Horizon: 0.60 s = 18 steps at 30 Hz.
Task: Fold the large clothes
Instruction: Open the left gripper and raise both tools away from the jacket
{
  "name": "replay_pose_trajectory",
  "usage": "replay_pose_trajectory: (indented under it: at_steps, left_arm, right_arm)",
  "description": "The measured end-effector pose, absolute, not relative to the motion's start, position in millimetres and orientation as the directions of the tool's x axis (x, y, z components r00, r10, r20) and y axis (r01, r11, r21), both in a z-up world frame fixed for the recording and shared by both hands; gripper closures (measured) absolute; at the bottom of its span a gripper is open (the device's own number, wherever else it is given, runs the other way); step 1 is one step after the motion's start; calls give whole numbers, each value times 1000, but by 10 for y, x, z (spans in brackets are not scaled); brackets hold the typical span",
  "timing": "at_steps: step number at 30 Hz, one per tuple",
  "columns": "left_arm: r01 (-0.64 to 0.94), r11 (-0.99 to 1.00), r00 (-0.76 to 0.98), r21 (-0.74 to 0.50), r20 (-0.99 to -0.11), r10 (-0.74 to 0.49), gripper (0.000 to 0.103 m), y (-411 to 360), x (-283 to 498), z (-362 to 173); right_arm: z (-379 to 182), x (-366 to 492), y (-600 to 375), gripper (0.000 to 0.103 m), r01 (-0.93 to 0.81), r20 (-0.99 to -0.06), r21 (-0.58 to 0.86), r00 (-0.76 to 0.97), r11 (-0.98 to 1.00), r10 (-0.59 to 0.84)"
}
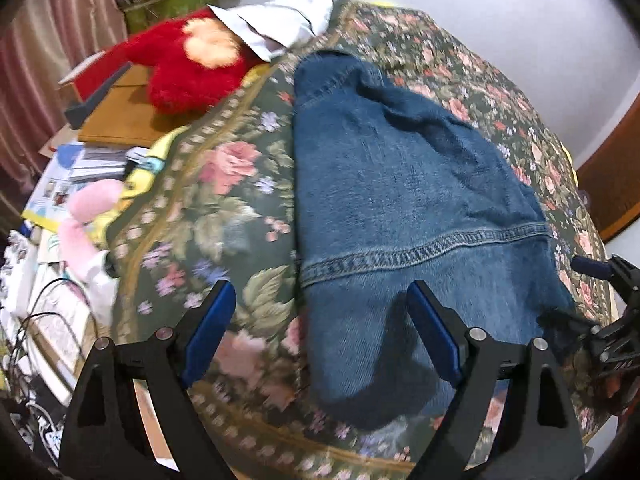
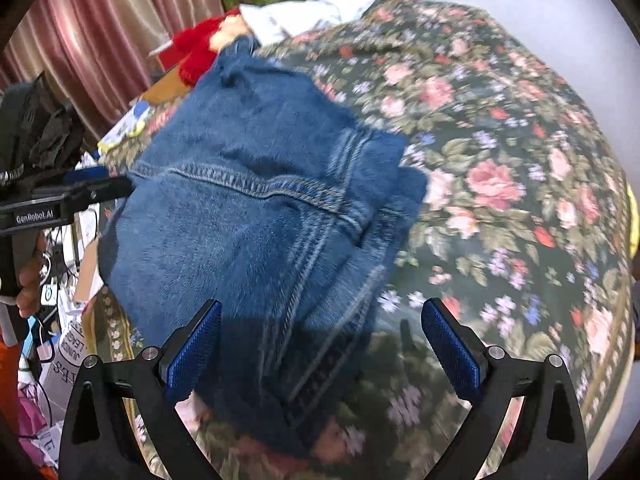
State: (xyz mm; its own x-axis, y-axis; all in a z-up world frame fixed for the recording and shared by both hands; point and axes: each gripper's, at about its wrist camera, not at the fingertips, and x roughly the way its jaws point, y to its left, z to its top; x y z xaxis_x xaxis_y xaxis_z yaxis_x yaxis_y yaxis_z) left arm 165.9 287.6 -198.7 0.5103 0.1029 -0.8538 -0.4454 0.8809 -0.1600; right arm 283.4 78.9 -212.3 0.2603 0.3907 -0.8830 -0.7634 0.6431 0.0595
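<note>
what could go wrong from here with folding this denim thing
Both the left gripper and right gripper hang open over the blue denim garment, holding nothing. Its near end is bunched in layers, so a pinch may catch only the top layer and fold crooked. The loose floral bedspread beneath could get pinched along with it.

Home bedroom: floral bedspread [image 1: 224, 184], pillow [image 1: 280, 24], red plush toy [image 1: 180, 76], pink curtains [image 2: 104, 40].

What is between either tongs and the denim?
Nothing visible. The left tongs and right tongs both hang open right above the denim garment on the floral bedspread; the red plush lies aside.
</note>
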Motion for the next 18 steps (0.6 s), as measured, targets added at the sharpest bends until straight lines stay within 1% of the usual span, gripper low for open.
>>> replay_pose_trajectory:
  at_steps: [3,6,8,11,13,16,18]
  left_arm:
    - [-458,874,561,-159,-815,146,15,2833,1458,-1715]
    - [-458,874,628,-160,-755,190,15,2740,1255,-1353]
    - [-443,880,678,-173,-706,203,15,2654,1130,-1091]
    - [-412,896,753,-168,-617,231,15,2454,958,-660]
    - [-390,908,798,-150,-547,252,15,2287,828,-385]
    - [-362,927,859,-101,-422,290,15,1956,580,-16]
    - [-353,933,882,-70,-358,307,15,1748,445,136]
  right_arm:
    - [-1859,2742,683,5,-755,-847,64,305,653,436]
    - [-1519,2598,570,5,-752,-786,56,373,657,493]
    - [-1243,2474,491,5,-751,-729,52,422,658,540]
    - [-819,2267,370,5,-756,-628,54,482,652,611]
    - [-524,2078,257,5,-761,-542,61,518,646,662]
    - [-181,1815,75,5,-762,-414,68,566,644,713]
    - [-32,1645,-25,5,-763,-357,82,578,641,734]
